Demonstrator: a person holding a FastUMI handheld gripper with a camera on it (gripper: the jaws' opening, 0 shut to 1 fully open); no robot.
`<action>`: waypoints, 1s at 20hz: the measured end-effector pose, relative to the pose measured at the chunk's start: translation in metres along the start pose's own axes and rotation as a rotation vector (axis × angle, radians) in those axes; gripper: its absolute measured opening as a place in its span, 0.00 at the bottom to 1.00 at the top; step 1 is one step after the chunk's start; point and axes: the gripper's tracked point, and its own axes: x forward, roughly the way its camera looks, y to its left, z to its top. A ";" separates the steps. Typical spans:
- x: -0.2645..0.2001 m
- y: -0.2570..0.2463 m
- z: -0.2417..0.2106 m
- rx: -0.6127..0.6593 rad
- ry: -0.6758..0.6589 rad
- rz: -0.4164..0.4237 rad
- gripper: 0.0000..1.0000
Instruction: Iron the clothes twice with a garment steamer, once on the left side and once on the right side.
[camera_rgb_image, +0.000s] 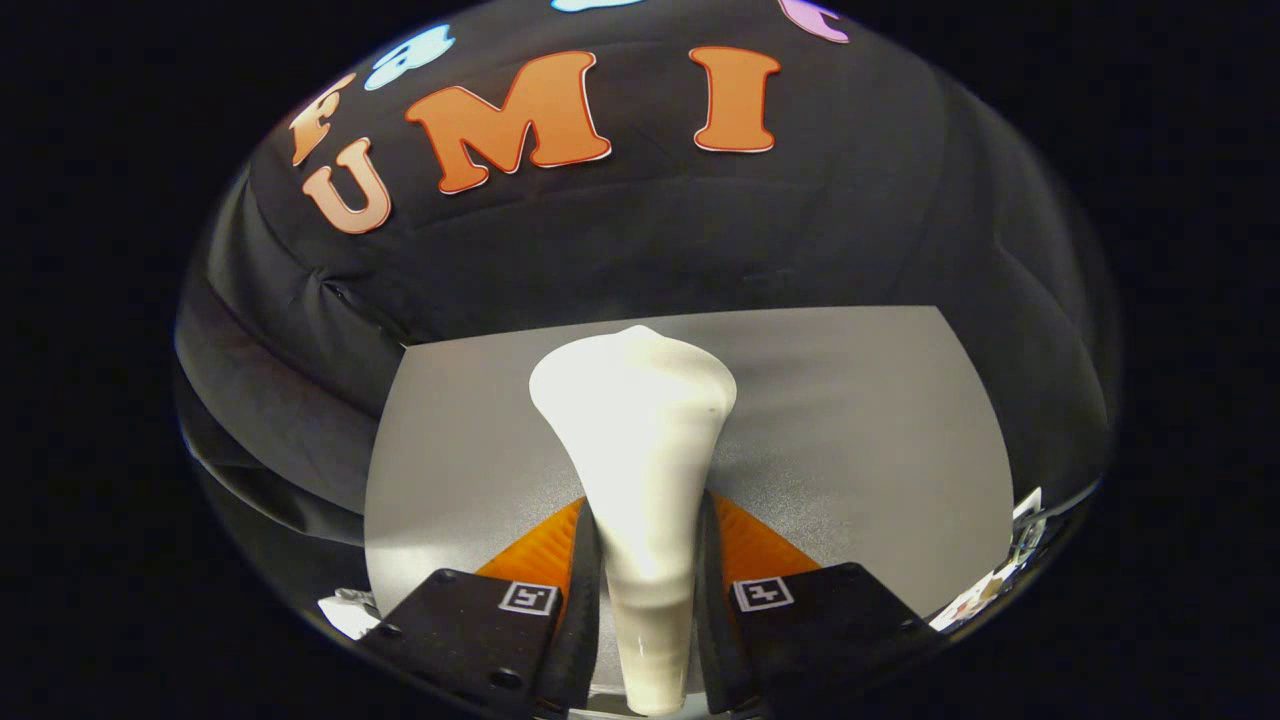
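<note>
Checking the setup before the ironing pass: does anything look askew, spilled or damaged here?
Nothing stands out. The gripper is shut on the white garment steamer, held straight between the jaws with its wide head pointing forward. Beyond it lies a smooth grey surface, with no spill or damage visible.

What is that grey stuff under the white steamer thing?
A flat grey surface lies beneath and beyond the white steamer, which the gripper grips by its handle. It may be the garment; the steamer's head hides the patch directly beneath it.
</note>
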 end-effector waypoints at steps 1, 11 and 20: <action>-0.001 0.000 0.001 0.006 -0.002 -0.002 0.50; -0.055 -0.002 0.017 0.058 -0.252 -0.012 0.49; -0.156 0.001 -0.004 0.137 -0.504 -0.068 0.49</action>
